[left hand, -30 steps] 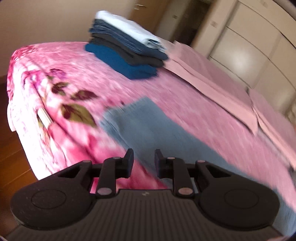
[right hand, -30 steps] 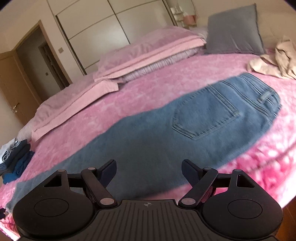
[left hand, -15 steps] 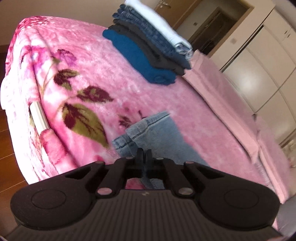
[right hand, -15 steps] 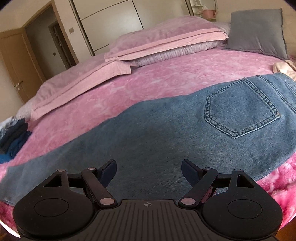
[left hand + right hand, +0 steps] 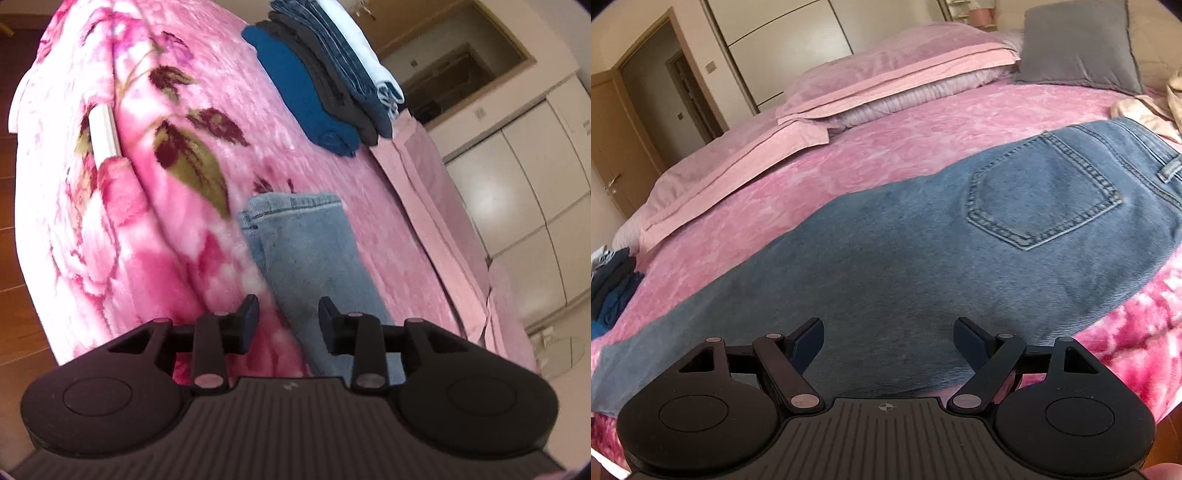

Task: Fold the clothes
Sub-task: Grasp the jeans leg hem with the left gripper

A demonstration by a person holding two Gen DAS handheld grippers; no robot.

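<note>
1. Both pairs of jaws stand apart with nothing between them: our left gripper (image 5: pixel 288 317) hangs over the leg of the jeans (image 5: pixel 923 266) near the bed's edge, and our right gripper (image 5: pixel 888 339) hovers over the thigh, just short of the seat.

2. We see the jeans lying flat on the pink blanket (image 5: pixel 886 147), folded lengthwise so one leg lies on the other. From the right gripper the waistband runs off toward 2 o'clock and the legs toward 9 o'clock. The back pocket (image 5: pixel 1041 195) faces up at about 1 o'clock.

3. From the left gripper the leg runs up toward 12 o'clock and ends in the hems (image 5: pixel 291 205), two layers showing, close to the blanket's floral border (image 5: pixel 184 155).

4. We judge one share of the work done: a stack of folded clothes (image 5: pixel 332 85) sits at 1 o'clock in the left view, blue, dark and pale pieces piled squarely.

5. The jeans look only half folded: they lie long, with no crosswise fold from hem to waist that we can see.

6. More seems left: a crumpled beige garment (image 5: pixel 1145 107) lies at 2 o'clock in the right view, beyond the waistband, beside a grey pillow (image 5: pixel 1078 40).

7. How many loose pieces remain beyond it, we cannot tell.
</note>
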